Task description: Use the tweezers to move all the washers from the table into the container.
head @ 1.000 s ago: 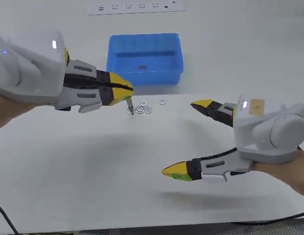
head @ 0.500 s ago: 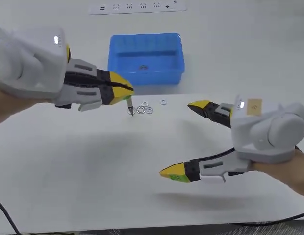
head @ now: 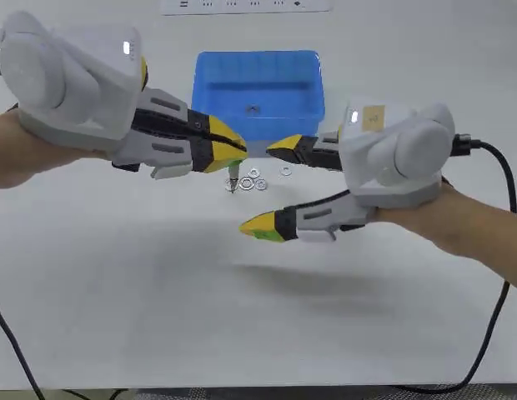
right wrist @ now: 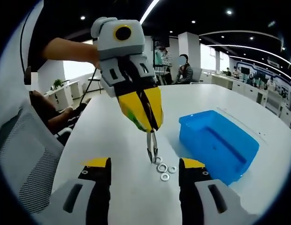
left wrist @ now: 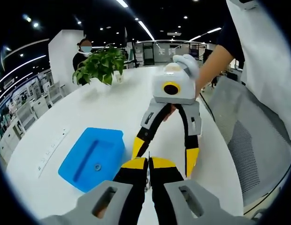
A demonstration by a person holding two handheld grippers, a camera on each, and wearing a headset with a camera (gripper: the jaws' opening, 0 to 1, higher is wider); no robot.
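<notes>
Now the left gripper [head: 238, 154], jaws clenched on the tweezers [head: 233, 179], points their tips down onto the washers [head: 254, 181] mid-counter to pinch one. The right gripper [head: 267, 187] hovers alongside, jaws spread. The blue container [head: 258, 57] just behind holds one washer [head: 253, 109].

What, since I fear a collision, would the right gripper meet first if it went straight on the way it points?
Most likely the tweezers held by the left gripper, whose tips stand by the washers straight ahead of the right gripper, though depth is unclear.
</notes>
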